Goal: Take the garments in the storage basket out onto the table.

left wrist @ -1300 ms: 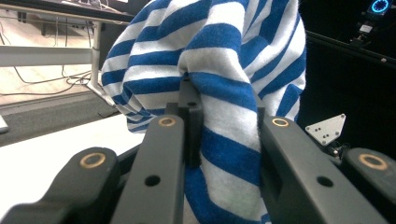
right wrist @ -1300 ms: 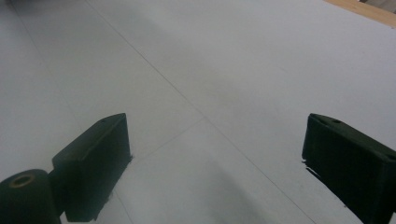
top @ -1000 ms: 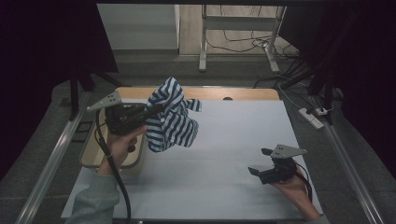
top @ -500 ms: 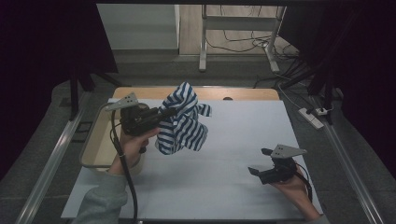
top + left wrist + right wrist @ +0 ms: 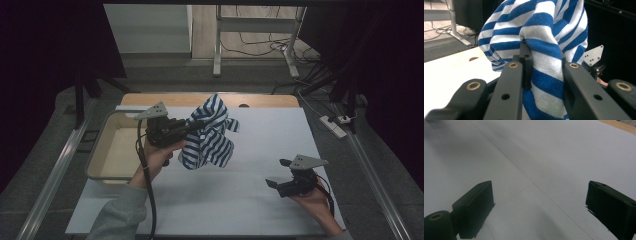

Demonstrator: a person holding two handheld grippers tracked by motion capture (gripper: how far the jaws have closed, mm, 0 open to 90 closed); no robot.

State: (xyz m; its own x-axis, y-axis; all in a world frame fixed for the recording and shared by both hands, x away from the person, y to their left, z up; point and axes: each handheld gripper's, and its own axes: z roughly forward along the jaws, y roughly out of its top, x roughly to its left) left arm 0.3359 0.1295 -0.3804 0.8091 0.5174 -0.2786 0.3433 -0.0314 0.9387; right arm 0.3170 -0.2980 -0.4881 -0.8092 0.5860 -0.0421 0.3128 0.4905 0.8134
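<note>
A blue-and-white striped cloth (image 5: 210, 135) hangs in the air over the white table cover (image 5: 260, 125), bunched and drooping. My left gripper (image 5: 196, 125) is shut on its upper part, held up by a hand in a grey sleeve. In the left gripper view the striped cloth (image 5: 541, 50) is pinched between the two black jaws and drapes over them. My right gripper (image 5: 278, 175) rests low at the table's front right, open, with nothing between its jaws. The right gripper view has the wide-apart right gripper (image 5: 539, 202) over bare white cover.
A shallow beige tray (image 5: 102, 150) stands at the table's left edge, just behind my left hand. A wooden strip (image 5: 150, 99) runs along the table's far edge. Metal rails flank the table; cables and a power strip (image 5: 334, 125) lie on the floor to the right.
My left gripper has carried the striped cloth rightward, away from the tray and toward the table's middle. The right gripper has stayed put.
</note>
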